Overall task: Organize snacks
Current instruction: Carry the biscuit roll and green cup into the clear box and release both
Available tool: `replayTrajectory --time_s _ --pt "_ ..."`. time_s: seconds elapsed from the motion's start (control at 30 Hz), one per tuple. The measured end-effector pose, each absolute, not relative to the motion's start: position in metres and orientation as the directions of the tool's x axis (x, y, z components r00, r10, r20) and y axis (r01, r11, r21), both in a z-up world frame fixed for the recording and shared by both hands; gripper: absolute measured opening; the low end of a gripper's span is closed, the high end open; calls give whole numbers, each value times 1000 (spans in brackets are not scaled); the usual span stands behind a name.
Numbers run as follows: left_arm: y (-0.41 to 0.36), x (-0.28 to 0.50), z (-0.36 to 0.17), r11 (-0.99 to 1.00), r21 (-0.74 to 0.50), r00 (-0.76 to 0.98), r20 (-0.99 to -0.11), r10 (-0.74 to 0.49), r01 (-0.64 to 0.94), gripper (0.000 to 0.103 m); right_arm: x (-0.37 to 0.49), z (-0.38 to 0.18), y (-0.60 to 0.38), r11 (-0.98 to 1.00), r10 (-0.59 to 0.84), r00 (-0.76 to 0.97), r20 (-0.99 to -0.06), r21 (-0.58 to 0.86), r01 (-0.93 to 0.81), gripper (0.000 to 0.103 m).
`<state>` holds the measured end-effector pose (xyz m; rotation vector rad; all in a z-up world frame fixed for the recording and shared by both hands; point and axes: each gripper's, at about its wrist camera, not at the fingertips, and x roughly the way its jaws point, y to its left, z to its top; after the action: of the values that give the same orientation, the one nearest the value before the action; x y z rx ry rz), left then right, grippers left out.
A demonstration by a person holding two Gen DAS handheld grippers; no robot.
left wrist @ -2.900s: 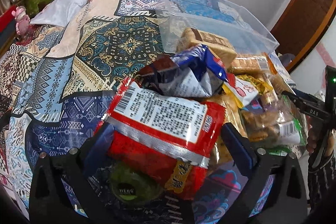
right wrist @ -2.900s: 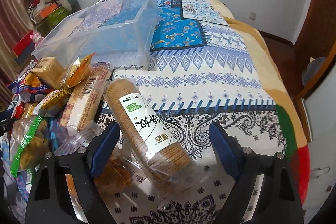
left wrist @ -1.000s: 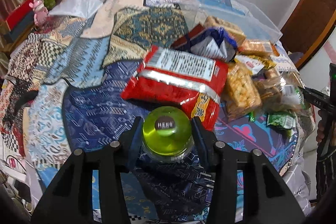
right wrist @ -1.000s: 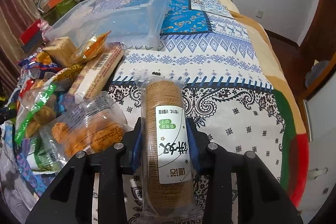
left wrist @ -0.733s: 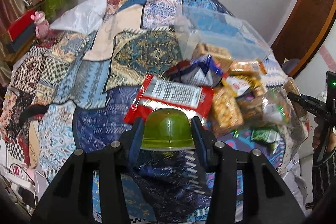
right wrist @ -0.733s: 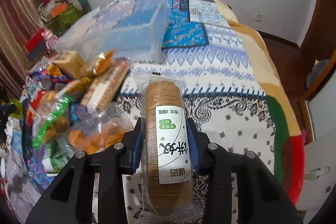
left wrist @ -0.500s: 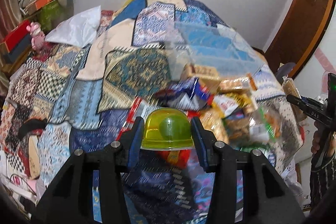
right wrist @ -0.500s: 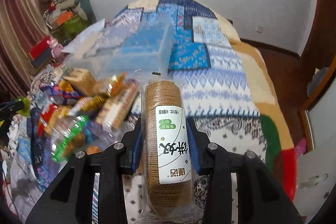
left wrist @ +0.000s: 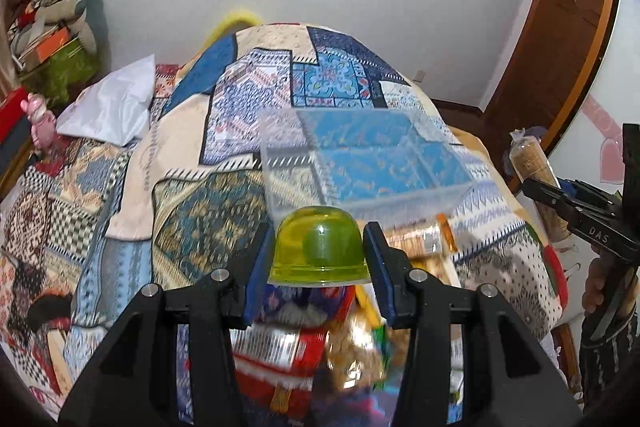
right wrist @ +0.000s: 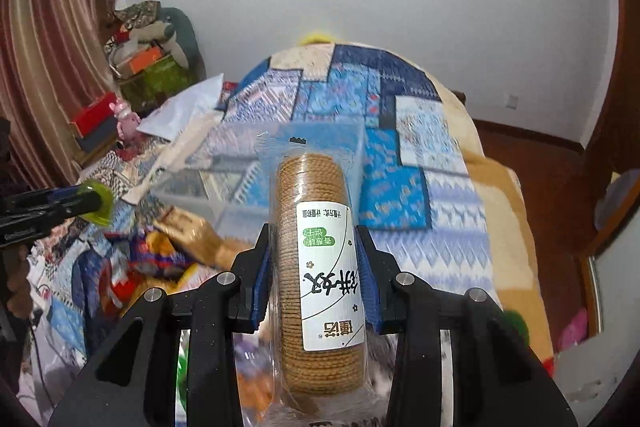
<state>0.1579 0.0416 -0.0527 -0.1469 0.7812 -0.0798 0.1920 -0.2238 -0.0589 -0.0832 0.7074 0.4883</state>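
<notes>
My left gripper (left wrist: 318, 253) is shut on a green jelly cup (left wrist: 319, 247) and holds it in the air above the snack pile (left wrist: 288, 343). My right gripper (right wrist: 316, 259) is shut on a roll of round biscuits in clear wrap (right wrist: 320, 267), also lifted. The biscuit roll also shows at the right of the left wrist view (left wrist: 534, 167); the jelly cup also shows at the left of the right wrist view (right wrist: 94, 201). An empty clear plastic bin (left wrist: 360, 163) stands on the patterned bedspread beyond the pile; it also shows in the right wrist view (right wrist: 224, 171).
Several snack packets (right wrist: 184, 235) lie heaped on the bed in front of the bin. A white pillow (left wrist: 112, 105) lies at the far left. Boxes and bags (right wrist: 148, 67) are stacked by the wall. A wooden door (left wrist: 560, 39) is at the right.
Both grippers closed on their items, the left on the jelly cup and the right on the biscuit roll, then rose from the bed and tilted up toward the bin.
</notes>
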Motion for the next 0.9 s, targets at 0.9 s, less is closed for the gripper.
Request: replayTrajectory --time_s 0.9 --pt "33 296 -97 986 -162 634 -760 -142 26 45 295 -83 -153 862 418 602 -680 87 -500 35"
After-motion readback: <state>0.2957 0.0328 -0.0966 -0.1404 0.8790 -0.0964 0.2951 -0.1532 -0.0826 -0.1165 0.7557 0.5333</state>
